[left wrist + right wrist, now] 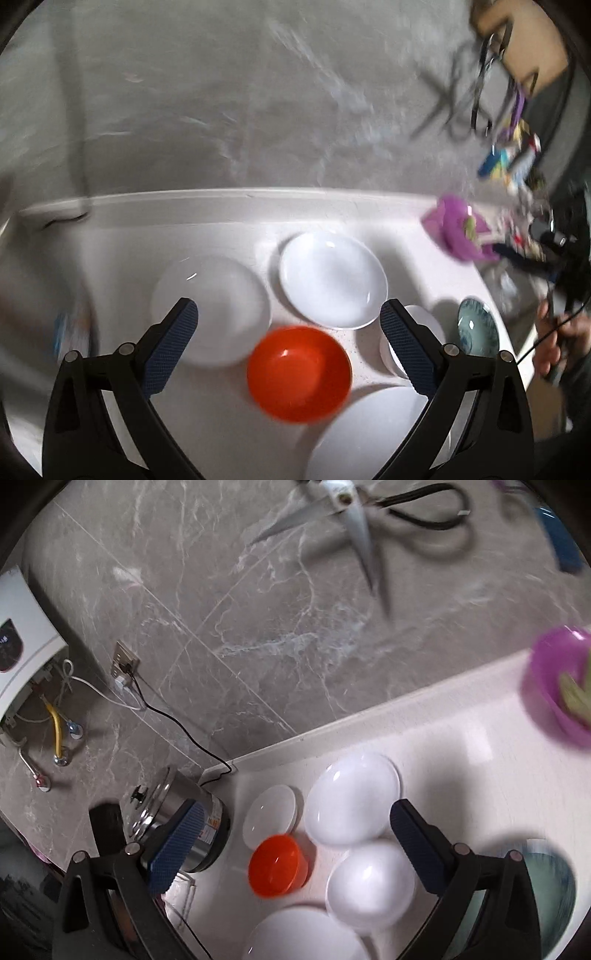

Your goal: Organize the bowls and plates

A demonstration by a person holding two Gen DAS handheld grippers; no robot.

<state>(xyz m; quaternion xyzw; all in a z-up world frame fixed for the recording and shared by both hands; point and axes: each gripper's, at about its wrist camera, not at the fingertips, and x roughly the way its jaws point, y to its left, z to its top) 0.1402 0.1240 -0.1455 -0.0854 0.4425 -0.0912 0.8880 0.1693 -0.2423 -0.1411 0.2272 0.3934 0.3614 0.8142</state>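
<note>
On the white counter [147, 240] an orange bowl [299, 373] sits below my open, empty left gripper [288, 306]. Two white plates [210, 310] [332, 278] lie beyond it. A larger white plate [369, 435] is at the bottom edge. A white bowl [424, 321] shows behind the right finger, with a teal patterned bowl [478, 328] beside it. My right gripper [297, 808] hangs open and empty above the orange bowl [277, 864], a white bowl [369, 882], a small white plate [271, 812] and a wider white plate [352, 797]. The teal bowl [550, 890] is blurred at the lower right.
A purple bowl [561, 686] with something green in it stands at the back right. A steel pot [155, 797] with a glass lid stands at the left by the marble wall. Scissors [354, 524] hang on the wall. A hand [554, 343] shows at the right edge.
</note>
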